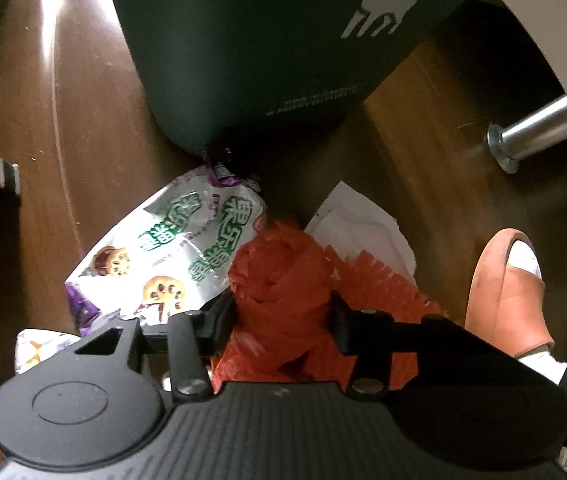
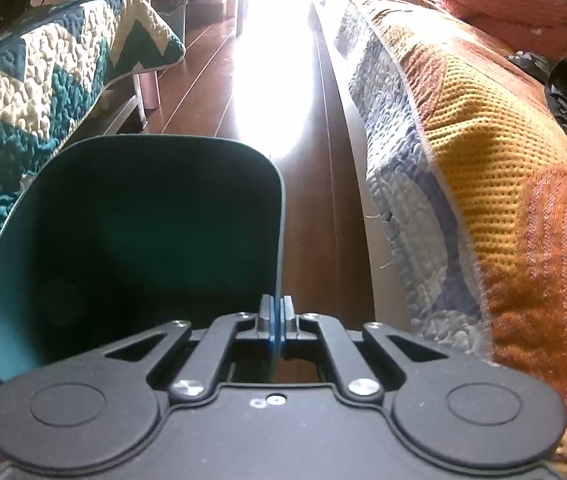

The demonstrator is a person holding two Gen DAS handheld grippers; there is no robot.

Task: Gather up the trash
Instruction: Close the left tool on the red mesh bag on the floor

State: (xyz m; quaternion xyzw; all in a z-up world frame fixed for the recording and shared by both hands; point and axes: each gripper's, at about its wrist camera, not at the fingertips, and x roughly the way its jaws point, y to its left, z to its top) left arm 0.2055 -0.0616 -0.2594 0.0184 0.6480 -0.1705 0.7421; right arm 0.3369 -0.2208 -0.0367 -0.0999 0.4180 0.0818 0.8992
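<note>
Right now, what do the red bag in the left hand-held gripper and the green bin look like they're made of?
Red bag: thin plastic film, judging by its fine crinkles and bunched folds between the left hand-held gripper fingers. Green bin: probably moulded plastic with a matte finish; its wall is smooth and thin at the rim where the right hand-held gripper pinches it.

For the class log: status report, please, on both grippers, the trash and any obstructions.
Left gripper shut on red plastic bag. Right gripper shut on green bin rim. Snack wrapper, white paper still on floor. Nothing blocking.
</note>
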